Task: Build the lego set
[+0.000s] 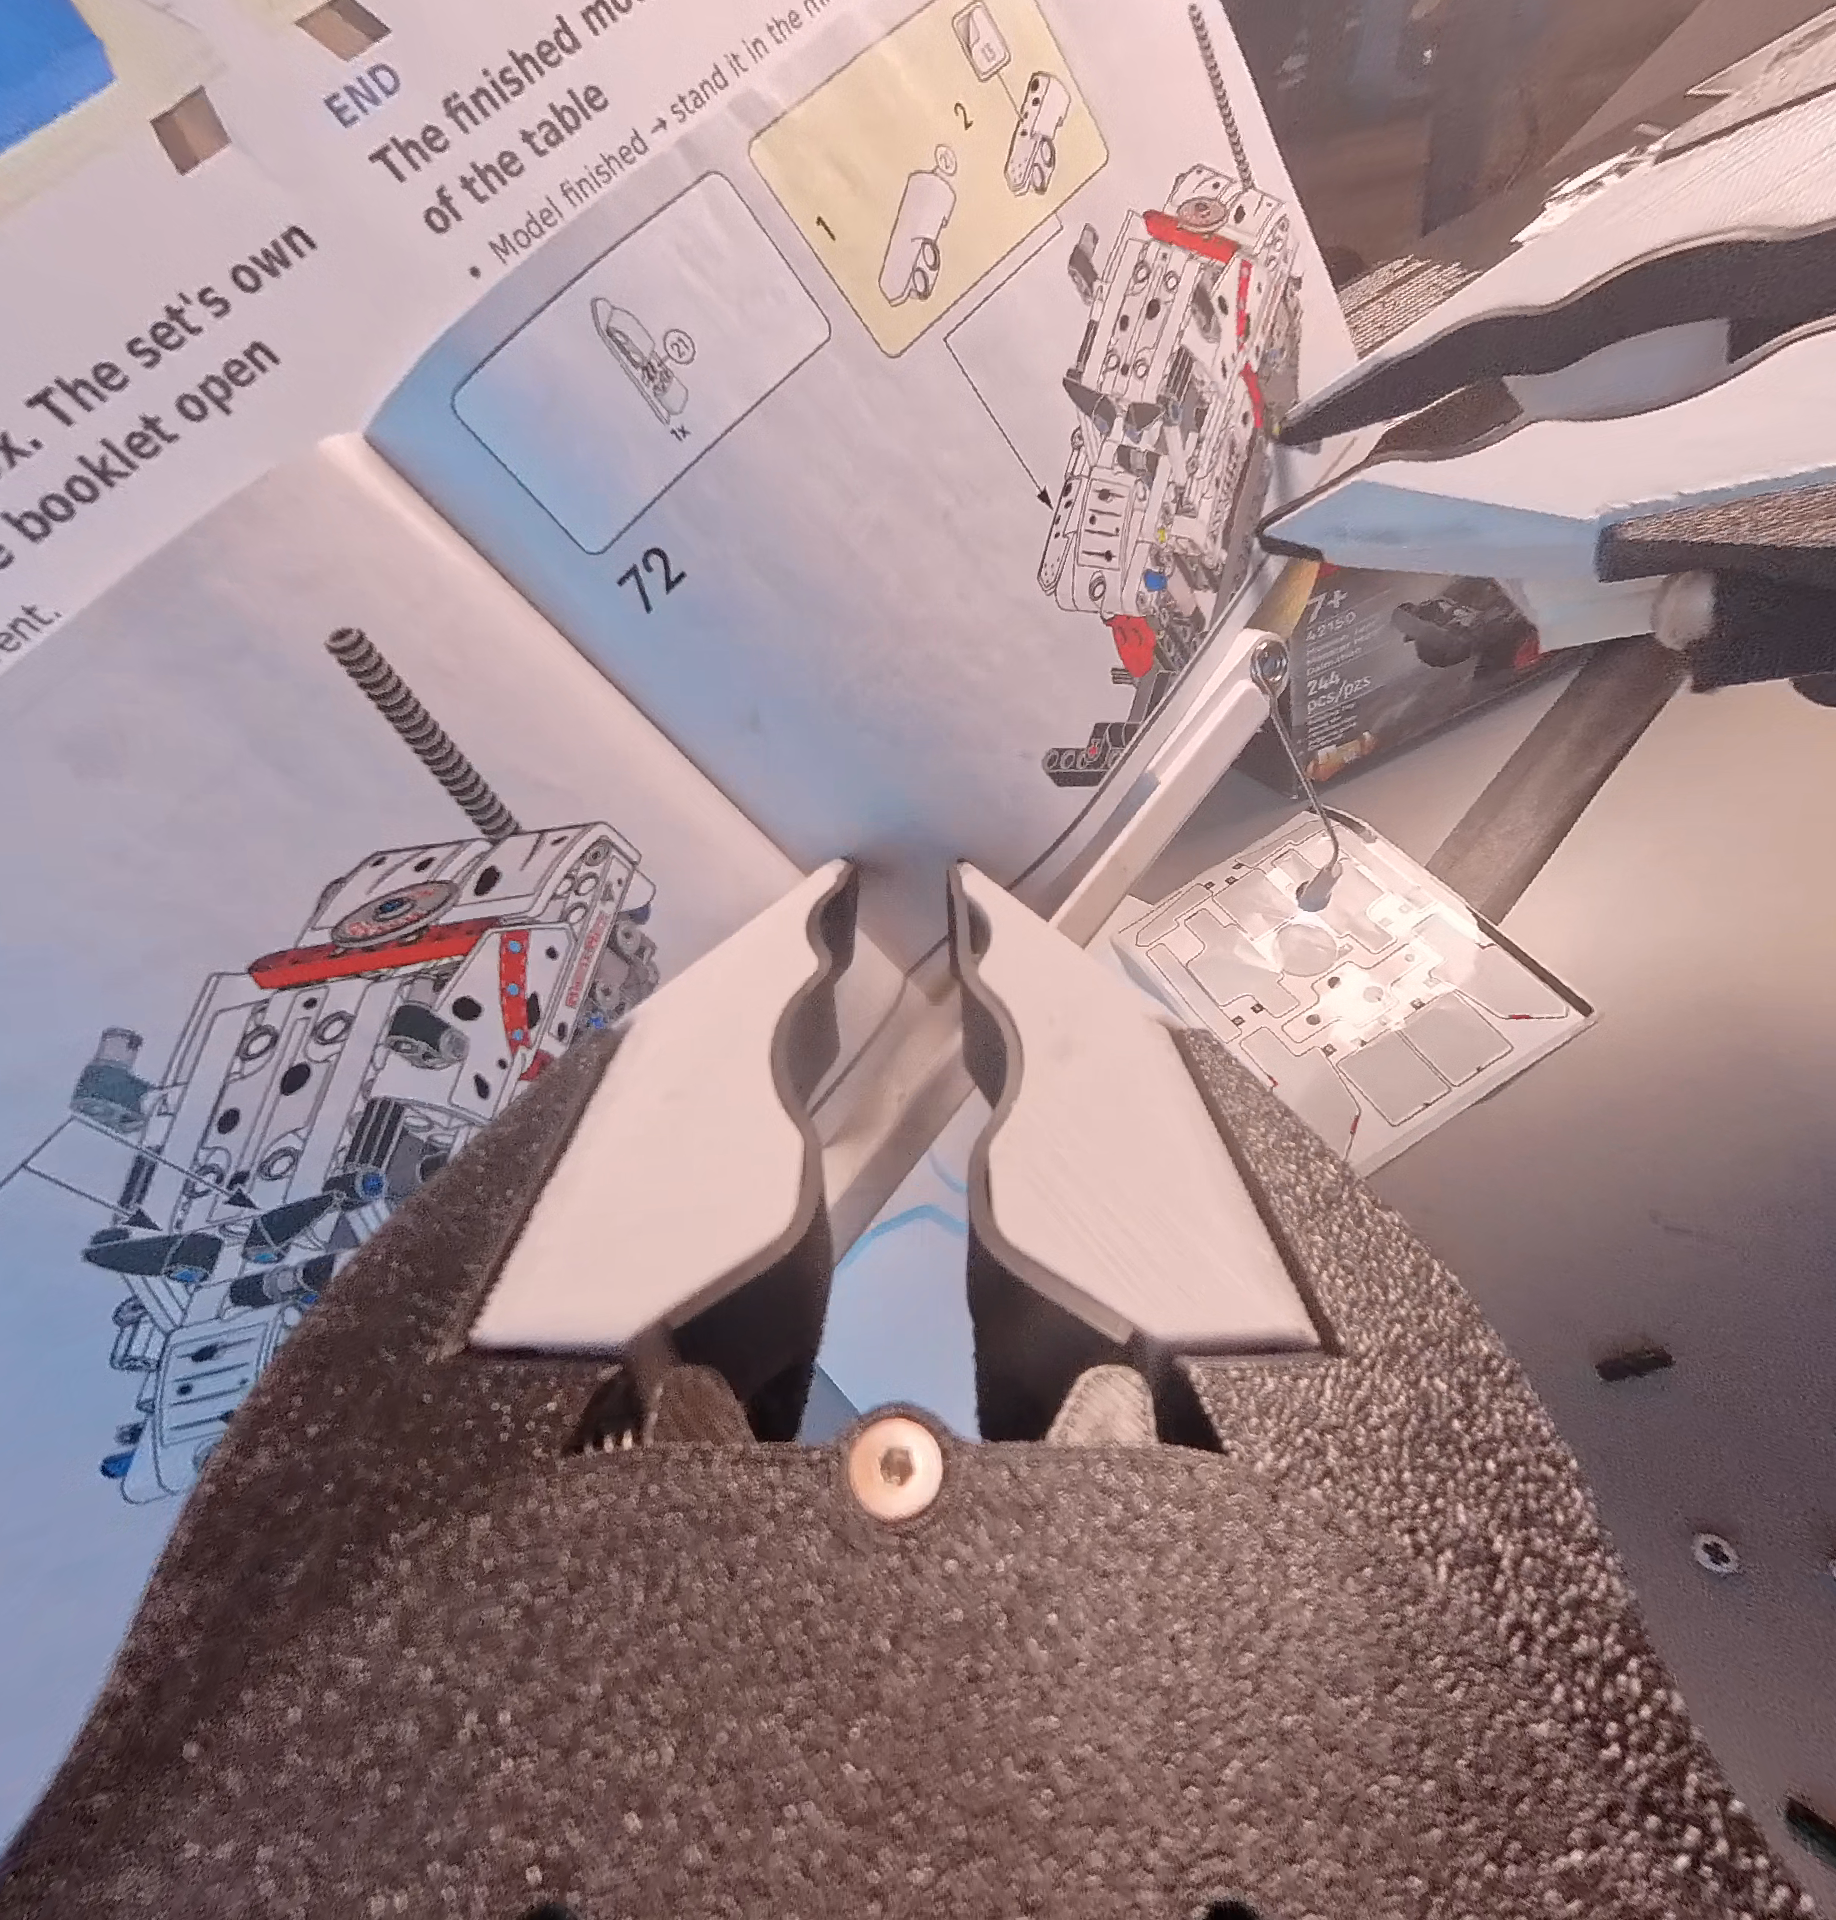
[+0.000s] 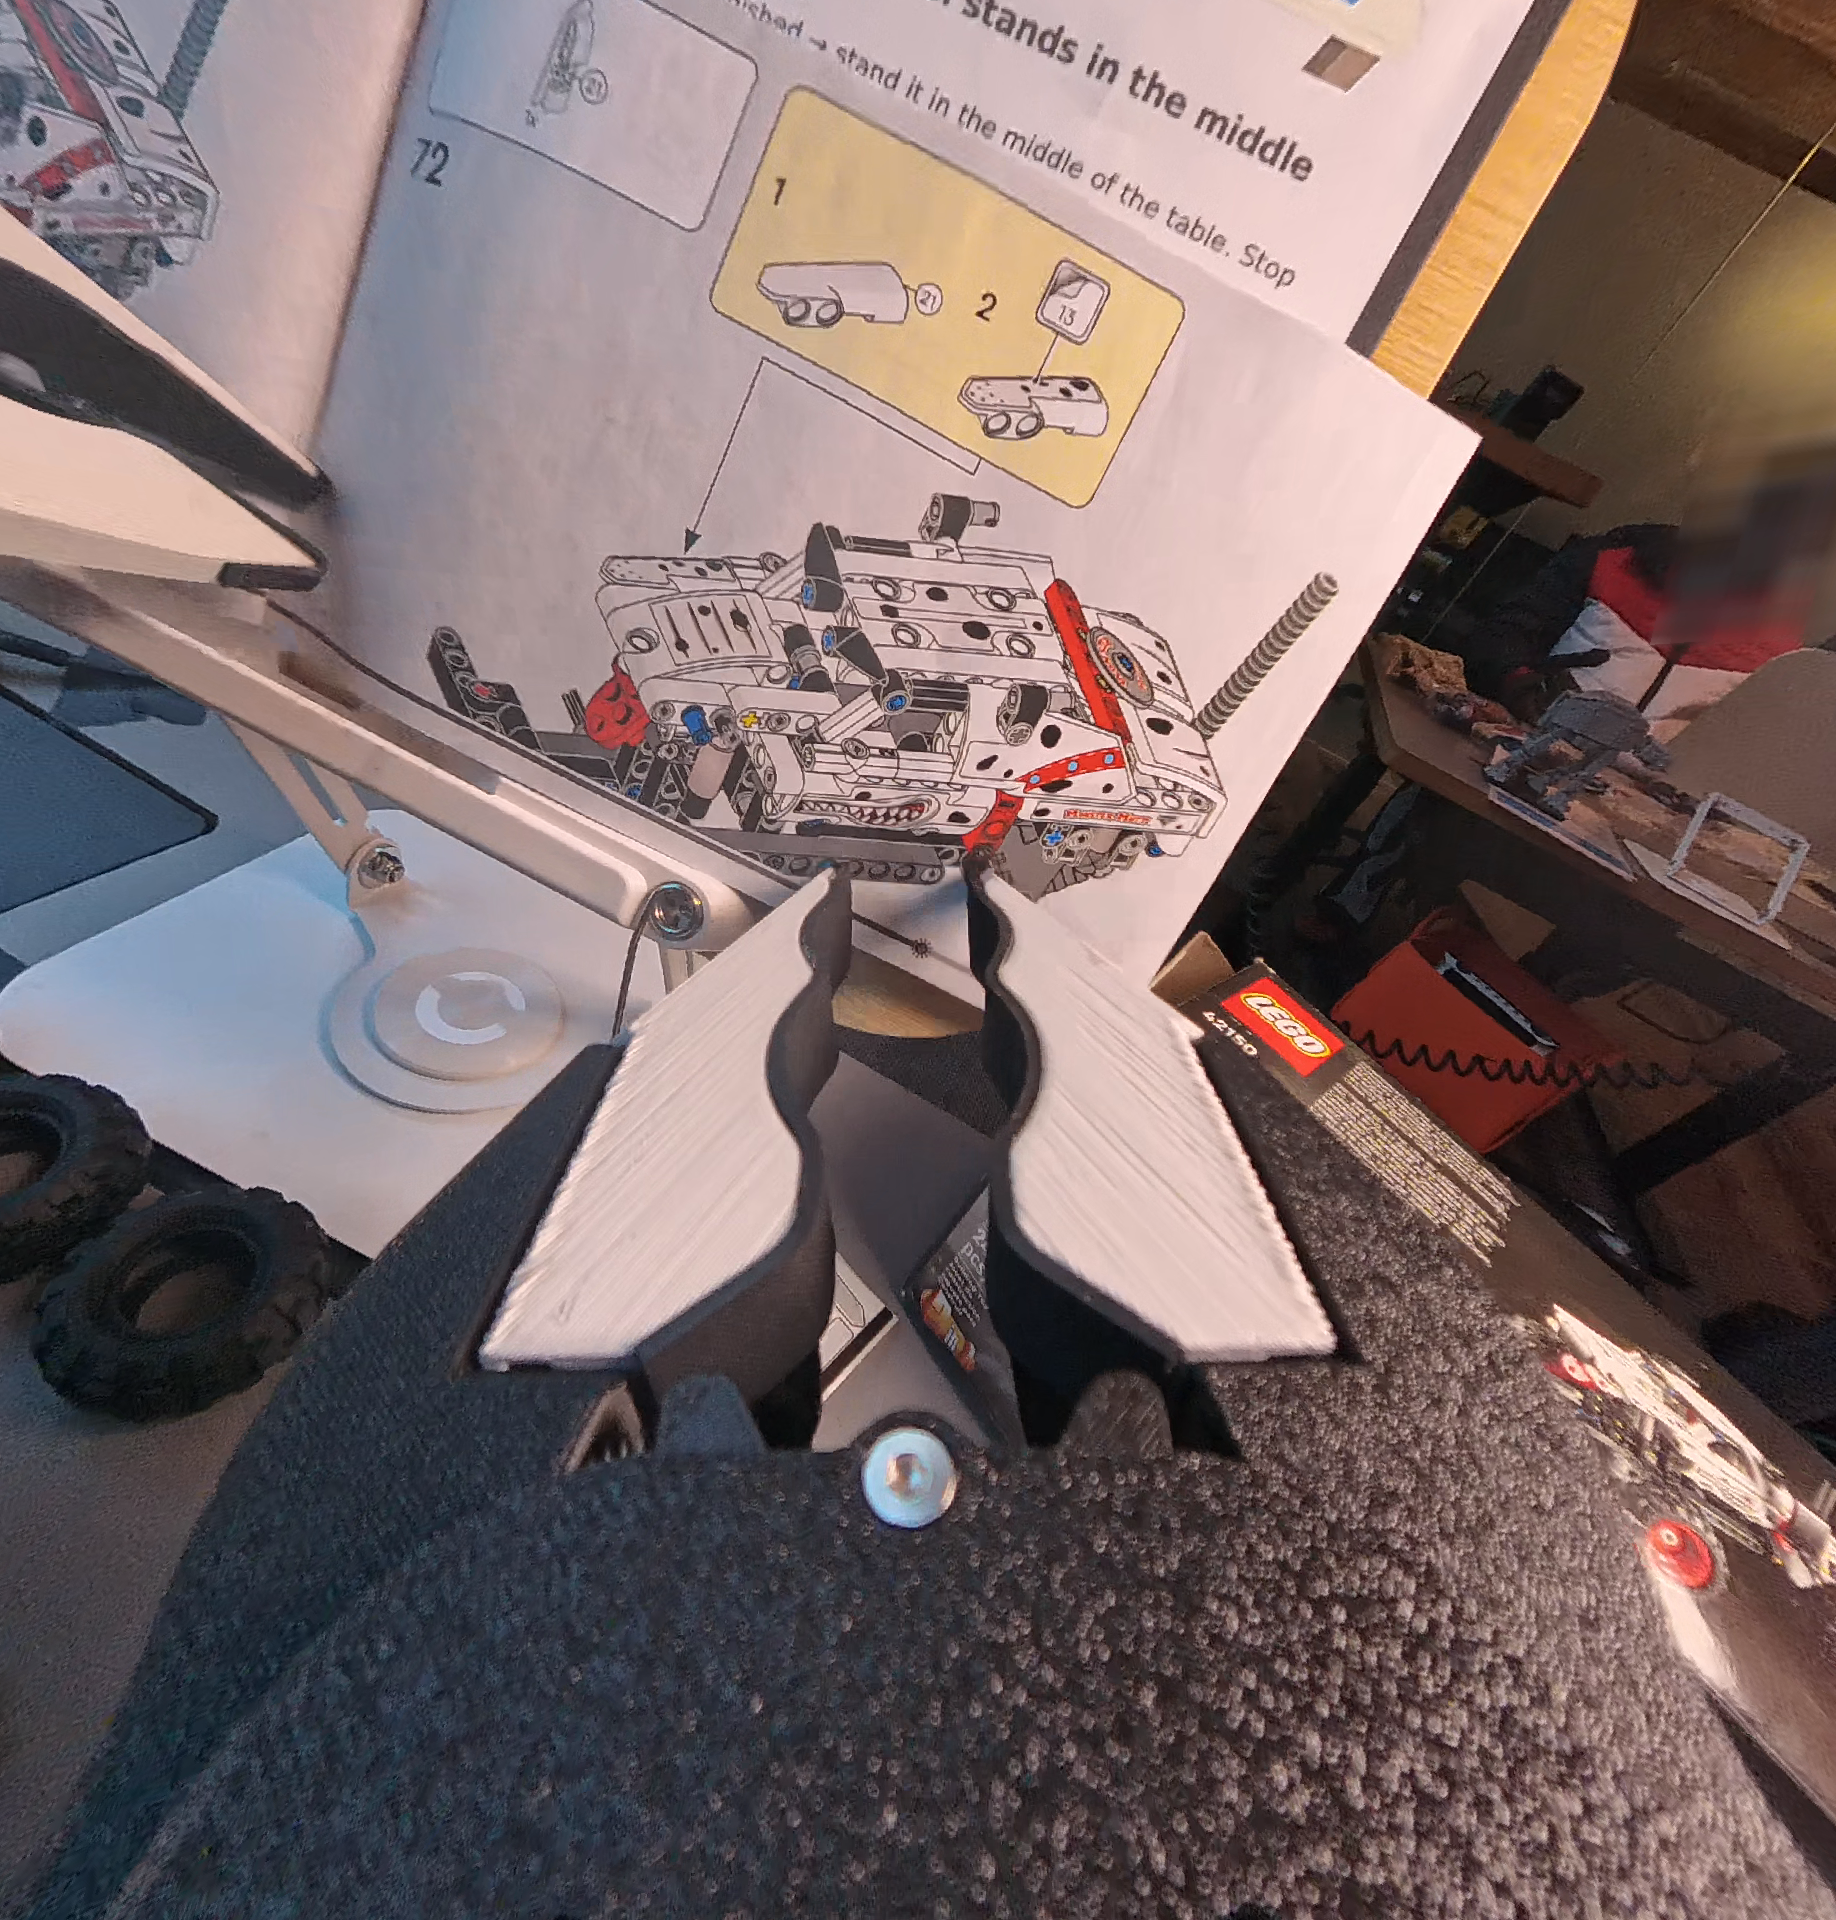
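The instruction booklet [image 1: 810, 499] stands open on a white metal stand [image 1: 1153, 790]. Its right page [image 2: 893, 499] shows a white and red truck drawing. My left gripper [image 1: 901, 878] is open and empty, with its tips close to the booklet's bottom edge near the fold. It also shows at the left of the right wrist view [image 2: 296, 530]. My right gripper [image 2: 906, 878] is open and empty, with its tips at the lower edge of the right page. It also shows in the left wrist view [image 1: 1278, 483] by that page's outer edge. No loose bricks are held.
A sticker sheet [image 1: 1350, 987] lies on the table under the stand. The black set box [image 2: 1361, 1143] lies to the right. Black tyres [image 2: 176, 1299] lie at the left by the stand's white base [image 2: 457, 1018]. Behind is another table with a grey model [image 2: 1568, 748] and an orange bin [image 2: 1465, 1029]. Across from one pair of fingers to the other is roughly 12 centimeters.
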`<state>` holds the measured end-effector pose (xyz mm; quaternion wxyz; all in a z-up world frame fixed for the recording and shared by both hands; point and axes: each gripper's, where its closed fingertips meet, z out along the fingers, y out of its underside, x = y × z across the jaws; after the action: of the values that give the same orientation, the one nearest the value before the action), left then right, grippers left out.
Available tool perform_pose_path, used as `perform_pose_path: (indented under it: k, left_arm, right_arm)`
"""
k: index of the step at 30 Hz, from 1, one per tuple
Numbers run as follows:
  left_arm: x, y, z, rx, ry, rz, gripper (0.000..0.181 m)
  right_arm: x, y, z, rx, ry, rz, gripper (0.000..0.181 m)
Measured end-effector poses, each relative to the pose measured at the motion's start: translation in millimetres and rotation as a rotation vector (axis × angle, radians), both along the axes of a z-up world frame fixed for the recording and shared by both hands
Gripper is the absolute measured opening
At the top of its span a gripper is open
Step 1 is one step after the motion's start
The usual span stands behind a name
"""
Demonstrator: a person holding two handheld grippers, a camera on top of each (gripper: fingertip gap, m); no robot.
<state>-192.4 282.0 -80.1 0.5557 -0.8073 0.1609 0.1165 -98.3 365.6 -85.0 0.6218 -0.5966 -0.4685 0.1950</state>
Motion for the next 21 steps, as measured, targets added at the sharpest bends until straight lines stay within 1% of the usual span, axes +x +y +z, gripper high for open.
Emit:
perform_pose_path:
  k: [2,5,8,10,14,16,19,21]
  left_arm:
    - [-2.4,-9.2,5.4,0.03,-0.012,0.012,0.022]
    - [-20.2,-30.7,13.2,0.1,-0.065,0.082,0.029]
    - [-53.3,-58.4,19.7,0.2,-0.154,0.202,0.035]
    - [-75.6,-75.8,21.8,0.263,-0.211,0.273,0.042]
    - [-105.6,-96.4,15.9,0.323,-0.309,0.348,0.061]
    - [-111.0,-100.6,12.3,0.335,-0.336,0.346,0.064]
    - [-112.7,-103.4,8.3,0.342,-0.371,0.333,0.068]
    - [-112.9,-104.5,8.3,0.345,-0.356,0.33,0.068]
  right_arm:
    - [0.1,1.8,-1.8,-0.006,0.004,0.001,0.021]
    - [3.8,3.8,0.0,-0.027,0.017,-0.007,0.021]
    - [7.8,2.0,9.6,-0.031,0.052,-0.009,0.022]
    - [5.9,-6.9,22.1,-0.01,0.085,0.012,0.021]
    - [-16.6,-44.6,42.0,0.039,0.101,0.128,0.024]
    - [-30.6,-62.1,48.0,0.048,0.099,0.173,0.029]
    - [-50.4,-73.4,52.4,0.033,0.094,0.195,0.036]
    - [-61.8,-71.1,51.0,0.028,0.075,0.188,0.037]
